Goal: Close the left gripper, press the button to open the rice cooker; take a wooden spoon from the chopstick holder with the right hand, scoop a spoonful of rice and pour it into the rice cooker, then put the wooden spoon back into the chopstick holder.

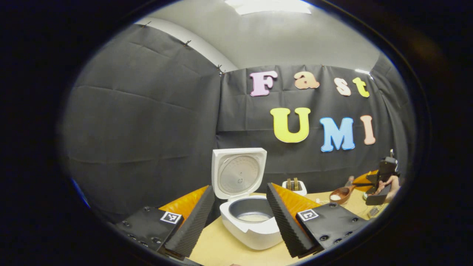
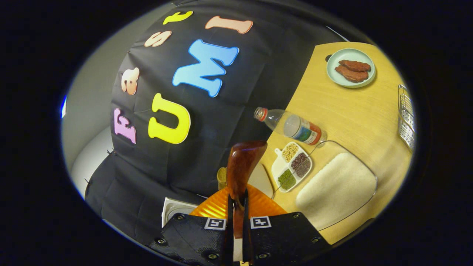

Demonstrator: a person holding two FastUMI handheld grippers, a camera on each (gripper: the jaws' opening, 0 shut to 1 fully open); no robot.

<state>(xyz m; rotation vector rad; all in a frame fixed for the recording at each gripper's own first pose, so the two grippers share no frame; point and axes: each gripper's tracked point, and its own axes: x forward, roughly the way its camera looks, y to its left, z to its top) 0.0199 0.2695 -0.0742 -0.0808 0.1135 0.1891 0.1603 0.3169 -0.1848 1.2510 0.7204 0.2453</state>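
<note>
Holding my left gripper (image 1: 236, 218) low over the near edge of the pale wooden desk (image 1: 221, 247), I keep its jaws spread wide with nothing between them. Framed in that gap stands the white rice cooker (image 1: 249, 225), its lid (image 1: 238, 171) tipped upright at the back and its grey inner pot (image 1: 250, 211) open to the ceiling, a pale layer showing in the bottom. So the button step looks done.

My right gripper (image 2: 236, 221) is clamped tight on the handle of the brown wooden spoon (image 2: 242, 166), both fingers pressing the shaft. In the right gripper view the spoon runs straight out along the fingers, its long axis in line with them, bowl end farthest from me. In the left gripper view that spoon (image 1: 342, 194) hangs over the right part of the desk, bowl pointing toward the cooker and carrying a small white heap of rice, its shaft roughly level.

The coming pour turns on this: the cooker's open pot lies beyond the spoon's tip, along its own axis, with the white chopstick holder (image 1: 294, 186) between the two, near the back edge. I judge the right hand the nearer one.

Farther right sit the clear tray of white rice (image 2: 334, 190) and the white divided dish of beans (image 2: 292, 166).
</note>
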